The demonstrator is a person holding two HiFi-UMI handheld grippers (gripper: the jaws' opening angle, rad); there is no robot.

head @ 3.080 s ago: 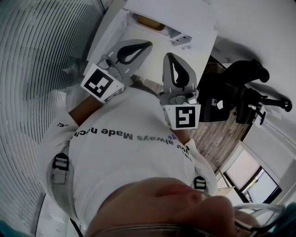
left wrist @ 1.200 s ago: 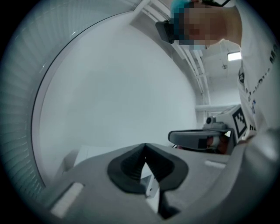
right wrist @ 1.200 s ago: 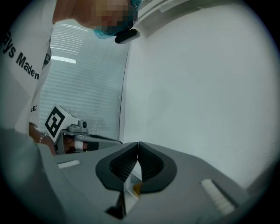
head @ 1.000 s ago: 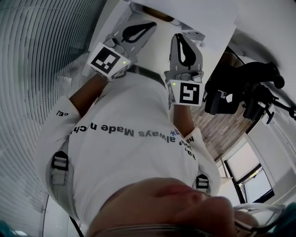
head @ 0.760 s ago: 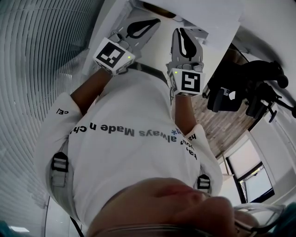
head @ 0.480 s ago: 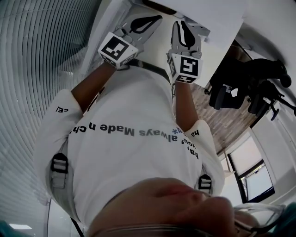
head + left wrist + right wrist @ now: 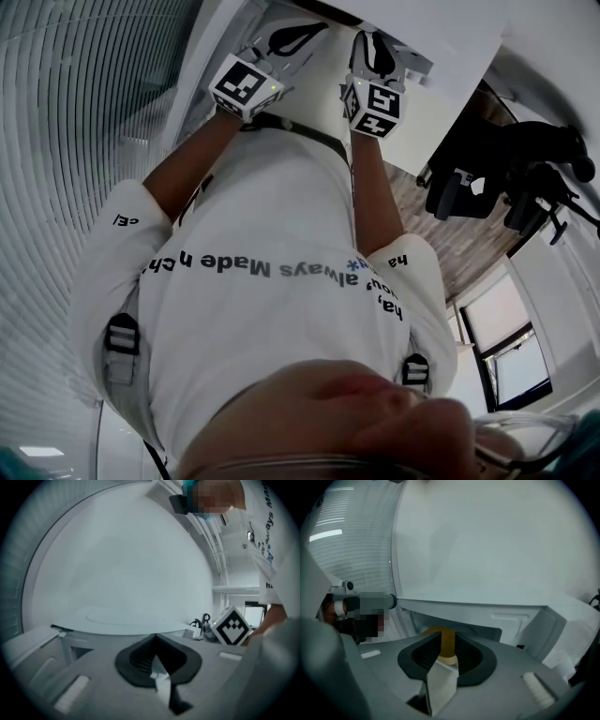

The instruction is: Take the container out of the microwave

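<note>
A white microwave (image 7: 487, 611) stands open, and a yellowish container (image 7: 446, 644) shows inside its cavity. My right gripper (image 7: 448, 636) points at that cavity. It is open, its jaws have just been opening, and the container shows through the gap farther back, with nothing between the pads. My left gripper (image 7: 154, 637) is shut and empty, held beside the microwave's white top (image 7: 117, 620). In the head view both the left gripper (image 7: 298, 36) and the right gripper (image 7: 373, 49) reach out at arm's length against the microwave (image 7: 441, 37). The right gripper's marker cube (image 7: 232, 626) shows to my left gripper's right.
A black office chair (image 7: 469, 178) stands on the wooden floor (image 7: 450, 253) to the right. Slatted blinds (image 7: 84, 112) fill the left side. The person's white shirt (image 7: 262, 309) takes up most of the head view. A plain white wall (image 7: 497, 541) rises behind the microwave.
Both grippers have moved up the head view toward the microwave's opening, with the arms stretched farther out. The right gripper has rolled, so its marker cube faces differently.
</note>
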